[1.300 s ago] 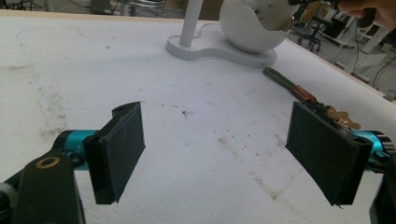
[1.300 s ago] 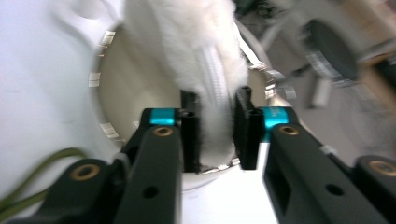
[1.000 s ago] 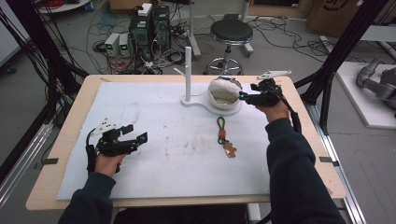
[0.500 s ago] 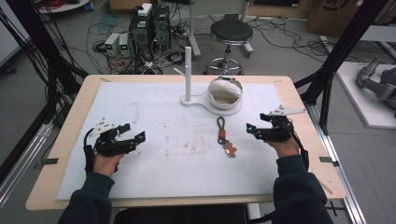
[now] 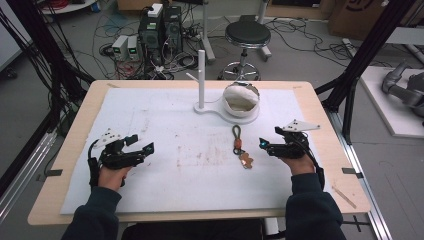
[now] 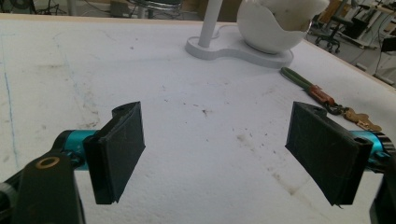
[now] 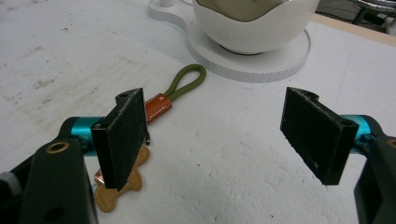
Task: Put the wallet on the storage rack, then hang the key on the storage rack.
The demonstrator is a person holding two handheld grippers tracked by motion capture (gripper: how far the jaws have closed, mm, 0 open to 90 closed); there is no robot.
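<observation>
**A:** Keychain first: where does the olive-green cord loop with the tan leather band and brown bear-shaped tag [image 5: 241, 146] lie?

**B:** Flat on the white table mat [image 5: 165, 125], just in front of the white egg-shaped bowl on its round white base [image 5: 241, 100], near the right gripper [image 5: 263, 145] and well apart from the left gripper [image 5: 144, 146].

**A:** Which way does it run?

**B:** In the high view its long axis goes away from the person: loop end toward the bowl, bear tag toward the table's near edge, slanting slightly to the right.

**A:** What do the gripper views add?

**B:** The right gripper view shows the stitching on the leather band, and the tag [image 7: 116, 186] lies partly hidden behind that gripper's left-hand pad. The left gripper view catches the keychain [image 6: 327, 98] from the side, far off at its right. The thin white upright post [image 5: 201, 77] shows whole from above; its top is cut off in both gripper views.

**A:** And the jaws?

**B:** Both pairs stand released and wide, nothing between the pads. The right jaws have just been opening and are spread over bare mat beside the keychain, not touching it.
</observation>
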